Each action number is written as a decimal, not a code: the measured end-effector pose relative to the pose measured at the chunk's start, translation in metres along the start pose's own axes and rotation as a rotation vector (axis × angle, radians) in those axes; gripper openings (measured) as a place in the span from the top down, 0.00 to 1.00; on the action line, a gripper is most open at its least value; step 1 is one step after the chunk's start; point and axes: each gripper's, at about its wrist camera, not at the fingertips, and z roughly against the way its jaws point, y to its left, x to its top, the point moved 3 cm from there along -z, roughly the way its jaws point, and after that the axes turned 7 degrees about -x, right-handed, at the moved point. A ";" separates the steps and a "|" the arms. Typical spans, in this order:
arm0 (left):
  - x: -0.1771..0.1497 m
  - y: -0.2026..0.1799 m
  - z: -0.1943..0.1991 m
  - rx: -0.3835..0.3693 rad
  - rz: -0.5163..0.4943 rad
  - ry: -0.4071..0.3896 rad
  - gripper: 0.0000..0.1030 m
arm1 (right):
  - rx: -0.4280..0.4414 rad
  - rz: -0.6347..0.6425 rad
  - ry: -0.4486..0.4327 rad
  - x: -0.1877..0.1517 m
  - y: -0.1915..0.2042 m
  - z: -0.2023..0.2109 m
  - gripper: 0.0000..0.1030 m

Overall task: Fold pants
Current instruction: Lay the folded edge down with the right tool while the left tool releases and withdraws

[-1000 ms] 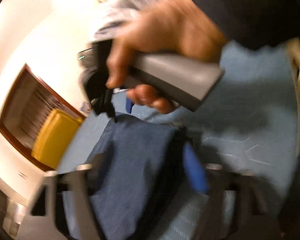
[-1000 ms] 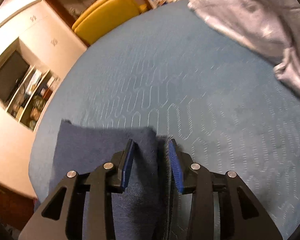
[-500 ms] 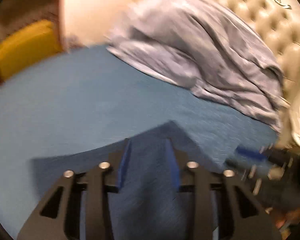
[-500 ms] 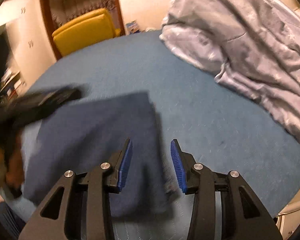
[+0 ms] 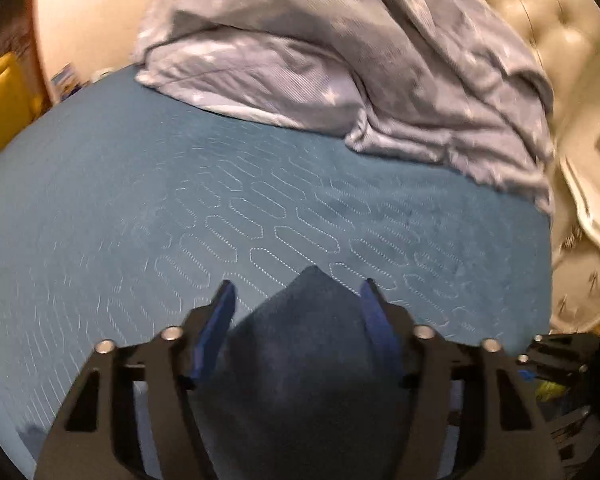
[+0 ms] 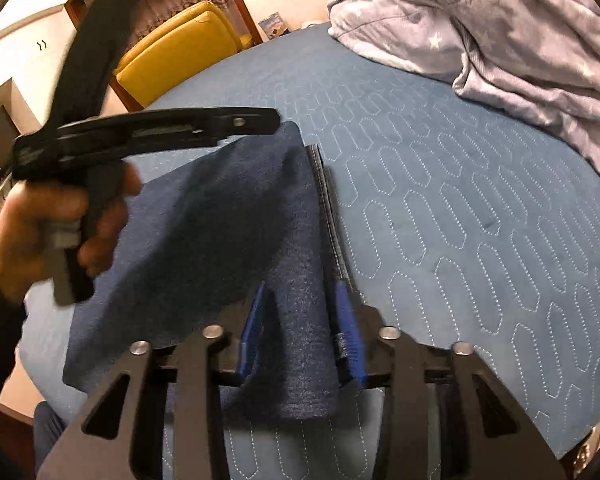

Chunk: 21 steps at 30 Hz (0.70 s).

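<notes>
The dark navy pants [image 6: 220,216] lie folded on the blue quilted bed cover [image 6: 460,208], waistband edge [image 6: 328,216] to the right. My right gripper [image 6: 300,332] is shut on the near fold, and cloth fills the gap between its blue pads [image 6: 348,332]. A hand [image 6: 40,232] holds my left gripper [image 6: 274,120], whose tip sits at the pants' far corner. In the left wrist view, my left gripper [image 5: 296,330] stands wide open, with a pointed corner of the pants [image 5: 312,320] between its fingers [image 5: 216,332].
A crumpled grey star-print duvet [image 5: 340,60] is piled on the far side of the bed [image 5: 180,200]. A tufted cream headboard [image 5: 540,8] stands behind it. A yellow chair [image 6: 180,52] and a doorway lie past the bed's left edge.
My left gripper swung round toward the duvet and its fingers opened much wider, letting go of the cloth. The right gripper turned left along the pants with its aperture unchanged.
</notes>
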 end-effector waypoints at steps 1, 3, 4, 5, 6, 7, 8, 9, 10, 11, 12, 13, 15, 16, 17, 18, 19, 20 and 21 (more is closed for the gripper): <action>0.005 0.000 -0.009 -0.040 -0.016 0.042 0.53 | 0.009 0.005 0.003 0.000 0.000 -0.001 0.73; 0.009 0.002 -0.025 -0.068 -0.048 0.118 0.66 | 0.008 0.020 0.002 0.000 0.001 -0.001 0.75; 0.010 0.004 -0.032 -0.078 -0.054 0.140 0.70 | 0.004 0.029 0.005 0.000 0.002 -0.001 0.76; 0.010 0.007 -0.038 -0.107 -0.049 0.167 0.83 | 0.001 0.037 0.009 0.001 0.003 -0.003 0.79; 0.011 0.008 -0.041 -0.124 -0.048 0.181 0.93 | -0.001 0.047 0.012 0.002 0.004 -0.003 0.83; 0.014 0.010 -0.038 -0.126 -0.054 0.178 0.95 | -0.002 0.055 0.011 0.003 0.005 -0.003 0.85; 0.017 0.012 -0.035 -0.131 -0.052 0.169 0.96 | -0.008 0.071 0.003 0.006 0.008 -0.001 0.87; 0.020 0.013 -0.031 -0.127 -0.051 0.152 0.97 | -0.015 0.082 -0.006 0.008 0.009 -0.001 0.87; 0.020 0.015 -0.029 -0.118 -0.048 0.145 0.97 | -0.023 0.091 -0.014 0.011 0.010 0.000 0.87; 0.021 0.016 -0.030 -0.107 -0.041 0.141 0.97 | -0.033 0.097 -0.017 0.013 0.011 -0.003 0.87; 0.021 0.019 -0.031 -0.102 -0.026 0.137 0.97 | -0.041 0.097 -0.011 0.013 0.011 -0.005 0.87; 0.019 0.022 -0.034 -0.103 -0.002 0.131 0.97 | -0.051 0.098 -0.004 0.011 0.010 -0.009 0.87; 0.015 0.026 -0.038 -0.063 0.025 0.120 0.77 | -0.066 0.103 0.006 0.006 0.009 -0.014 0.86; 0.014 0.025 -0.035 -0.037 0.036 0.096 0.69 | -0.073 0.109 0.003 0.005 0.011 -0.013 0.86; 0.013 0.023 -0.026 -0.044 0.048 0.064 0.64 | -0.100 0.118 -0.010 0.006 0.012 -0.008 0.84; 0.012 0.020 -0.011 -0.073 0.071 0.007 0.64 | -0.135 0.126 -0.028 0.008 0.013 -0.001 0.80; 0.009 0.020 0.007 -0.082 0.127 -0.063 0.64 | -0.175 0.136 -0.057 0.009 0.017 0.008 0.77; 0.003 0.021 0.022 -0.048 0.185 -0.111 0.64 | -0.200 0.149 -0.106 0.012 0.022 0.020 0.73; -0.004 0.019 0.033 -0.029 0.214 -0.141 0.65 | -0.196 0.158 -0.135 0.015 0.028 0.026 0.73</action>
